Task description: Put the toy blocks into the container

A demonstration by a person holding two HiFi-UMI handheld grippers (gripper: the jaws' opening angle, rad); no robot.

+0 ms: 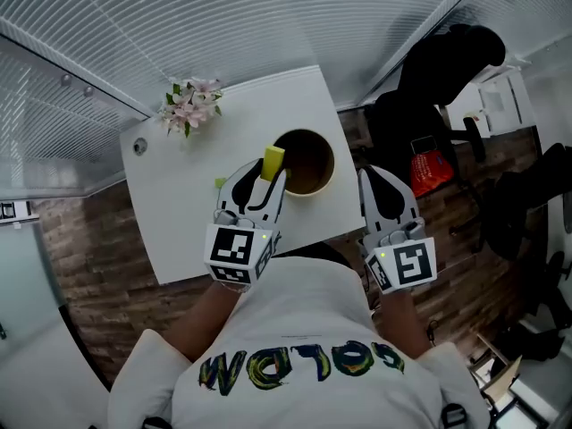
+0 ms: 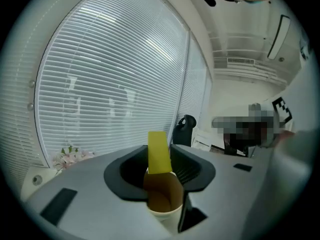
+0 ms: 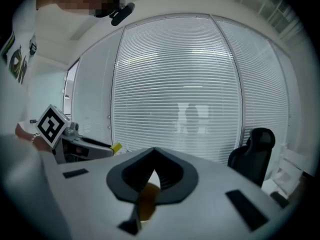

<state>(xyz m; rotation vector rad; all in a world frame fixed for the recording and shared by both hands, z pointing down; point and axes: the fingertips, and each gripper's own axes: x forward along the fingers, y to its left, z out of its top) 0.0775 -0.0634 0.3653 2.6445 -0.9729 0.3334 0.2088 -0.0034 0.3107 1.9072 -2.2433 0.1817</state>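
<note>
A round container point(image 1: 308, 161) with a cream rim and brown inside stands near the right edge of the white table point(image 1: 179, 208). My left gripper point(image 1: 266, 179) is shut on a flat yellow block point(image 1: 273, 162) that stands upright at the container's left rim. The left gripper view has the yellow block point(image 2: 158, 151) between the jaws, above the container's point(image 2: 165, 206) mouth. A small green piece point(image 1: 220, 183) lies on the table by the left gripper. My right gripper point(image 1: 384, 181) hangs past the table's right edge, shut and empty. Through its jaws point(image 3: 154, 176) a sliver of the container point(image 3: 146, 204) shows.
Pink flowers point(image 1: 189, 104) stand at the table's far left corner, with a small round fitting point(image 1: 139, 146) nearby. A black office chair point(image 1: 447, 61) and a red bag point(image 1: 429, 170) are to the right of the table. Window blinds run behind the table.
</note>
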